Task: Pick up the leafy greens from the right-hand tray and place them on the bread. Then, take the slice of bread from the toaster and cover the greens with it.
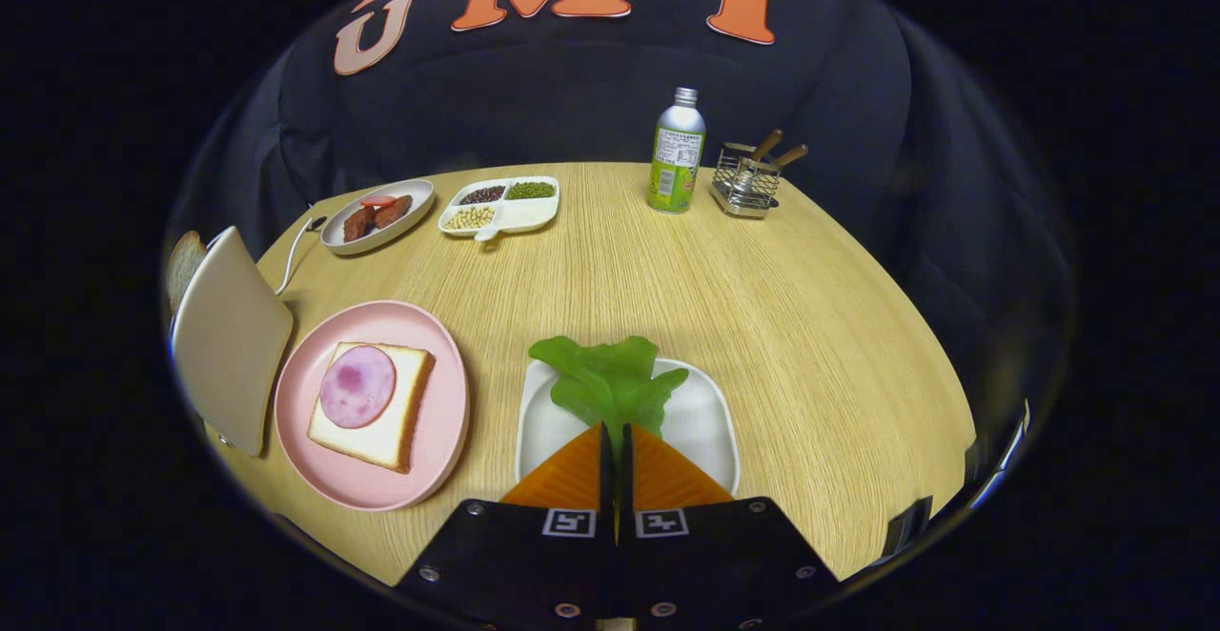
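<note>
toaster hides most of its bread slice | greens stem hidden between tool fingers

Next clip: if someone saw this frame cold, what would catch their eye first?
Probably the leafy greens, pinched by the stem between the closed tongs over the white tray. Next, the pink plate left of that tray, holding a bread slice topped with a round of ham. Left of the plate stands the toaster, another slice poking out.
</note>
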`<move>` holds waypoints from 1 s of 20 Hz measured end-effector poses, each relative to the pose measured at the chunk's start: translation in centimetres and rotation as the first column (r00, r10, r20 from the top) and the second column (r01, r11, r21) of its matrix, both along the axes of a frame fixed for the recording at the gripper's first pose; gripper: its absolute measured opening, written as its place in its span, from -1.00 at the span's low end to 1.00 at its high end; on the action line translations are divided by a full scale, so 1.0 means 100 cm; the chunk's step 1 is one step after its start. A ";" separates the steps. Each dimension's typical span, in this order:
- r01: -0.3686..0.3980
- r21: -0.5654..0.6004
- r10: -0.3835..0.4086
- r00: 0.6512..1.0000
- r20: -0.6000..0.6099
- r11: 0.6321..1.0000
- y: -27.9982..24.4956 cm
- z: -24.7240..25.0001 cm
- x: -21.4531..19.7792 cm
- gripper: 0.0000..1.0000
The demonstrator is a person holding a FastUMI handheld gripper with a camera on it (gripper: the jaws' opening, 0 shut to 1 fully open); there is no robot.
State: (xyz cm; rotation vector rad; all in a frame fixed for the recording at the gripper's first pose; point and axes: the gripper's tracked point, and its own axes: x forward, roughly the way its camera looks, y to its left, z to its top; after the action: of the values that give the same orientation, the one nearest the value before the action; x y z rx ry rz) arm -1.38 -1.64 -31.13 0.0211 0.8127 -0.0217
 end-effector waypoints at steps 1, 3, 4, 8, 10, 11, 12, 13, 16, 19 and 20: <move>-0.007 0.013 0.007 1.000 0.009 1.000 0.005 0.006 0.002 -0.98; -0.031 0.016 0.030 0.999 0.024 0.999 0.015 0.016 0.002 -0.98; -0.042 0.017 0.042 0.999 0.031 0.999 0.022 0.021 0.003 -0.98; -0.102 0.035 0.100 0.993 0.056 0.994 0.054 0.037 0.005 -0.98; -0.133 0.057 0.130 0.990 0.062 0.989 0.074 0.041 0.002 -0.98; -0.147 0.057 0.144 0.988 0.062 0.987 0.082 0.043 0.002 -0.98; -0.158 0.057 0.155 0.986 0.063 0.986 0.088 0.043 0.002 -0.98; -0.169 0.058 0.166 0.984 0.063 0.984 0.095 0.044 0.002 -0.98; -0.188 0.073 0.183 0.981 0.064 0.979 0.115 0.046 0.001 -0.98; -0.202 0.085 0.197 0.978 0.065 0.976 0.129 0.047 0.001 -0.98; -0.207 0.087 0.202 0.977 0.066 0.974 0.133 0.047 0.000 -0.97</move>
State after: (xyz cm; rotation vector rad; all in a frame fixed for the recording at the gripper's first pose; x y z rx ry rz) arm -1.40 11.62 -26.46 0.0258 0.7557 0.2111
